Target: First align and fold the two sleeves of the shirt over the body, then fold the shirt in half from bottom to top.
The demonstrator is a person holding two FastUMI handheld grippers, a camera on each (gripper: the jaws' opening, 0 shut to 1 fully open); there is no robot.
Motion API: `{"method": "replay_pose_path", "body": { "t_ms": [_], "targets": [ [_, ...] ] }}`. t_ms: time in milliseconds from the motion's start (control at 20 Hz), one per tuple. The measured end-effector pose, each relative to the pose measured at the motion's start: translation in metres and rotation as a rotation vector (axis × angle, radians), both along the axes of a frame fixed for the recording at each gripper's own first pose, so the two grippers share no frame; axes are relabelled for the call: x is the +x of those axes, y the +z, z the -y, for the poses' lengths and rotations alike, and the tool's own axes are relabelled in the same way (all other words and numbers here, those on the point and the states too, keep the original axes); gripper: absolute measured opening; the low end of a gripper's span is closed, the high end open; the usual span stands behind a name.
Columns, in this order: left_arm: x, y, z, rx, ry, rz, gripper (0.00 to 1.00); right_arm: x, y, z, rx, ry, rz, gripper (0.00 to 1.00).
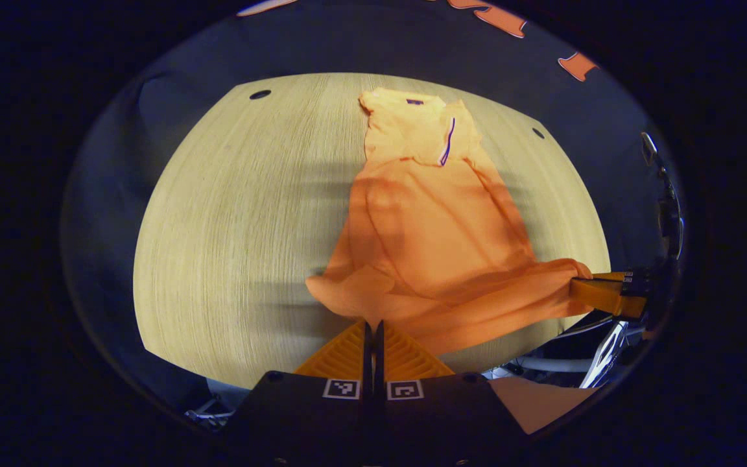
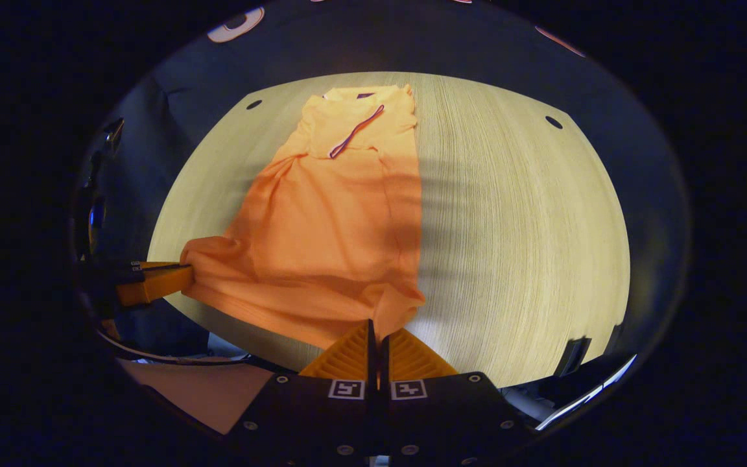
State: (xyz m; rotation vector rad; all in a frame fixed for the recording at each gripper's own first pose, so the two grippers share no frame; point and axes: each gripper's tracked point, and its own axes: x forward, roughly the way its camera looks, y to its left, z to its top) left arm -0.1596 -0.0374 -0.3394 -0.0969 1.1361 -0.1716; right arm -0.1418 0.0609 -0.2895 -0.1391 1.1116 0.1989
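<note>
Orange shirt (image 1: 432, 233) hem is pinched between the closed fingers of our left gripper (image 1: 373, 327) and of our right gripper (image 2: 377, 334), one at each bottom corner. Beyond, the shirt stretches across the pale wooden table (image 1: 237, 214), sleeves folded in, collar (image 2: 357, 123) farthest.

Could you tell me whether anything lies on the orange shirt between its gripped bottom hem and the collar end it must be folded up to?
Nothing visible does. The orange polo shirt lies flat on the pale wooden table, sleeves folded in, and the cloth up to its collar carries nothing.
</note>
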Motion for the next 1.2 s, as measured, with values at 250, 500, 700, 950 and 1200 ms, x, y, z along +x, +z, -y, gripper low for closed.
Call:
{"method": "replay_pose_path", "body": {
  "t_ms": [250, 500, 700, 950, 1200],
  "targets": [
    [0.042, 0.026, 0.001, -0.013, -0.001, 0.078, 0.01, 0.044, 0.036, -0.003, 0.029, -0.018, 0.091, 0.00],
    [0.100, 0.054, 0.003, -0.055, 0.044, 0.155, 0.01, 0.098, 0.073, -0.004, 0.030, -0.017, 0.190, 0.01],
    [0.150, 0.069, 0.001, -0.045, 0.032, 0.213, 0.01, 0.148, 0.092, -0.005, 0.031, -0.022, 0.243, 0.01],
    [0.213, 0.084, 0.013, -0.032, 0.004, 0.276, 0.01, 0.207, 0.115, 0.001, 0.009, -0.039, 0.312, 0.00],
    [0.272, 0.087, 0.021, -0.016, -0.023, 0.300, 0.01, 0.261, 0.118, 0.006, -0.001, -0.052, 0.331, 0.01]
  ]
}}
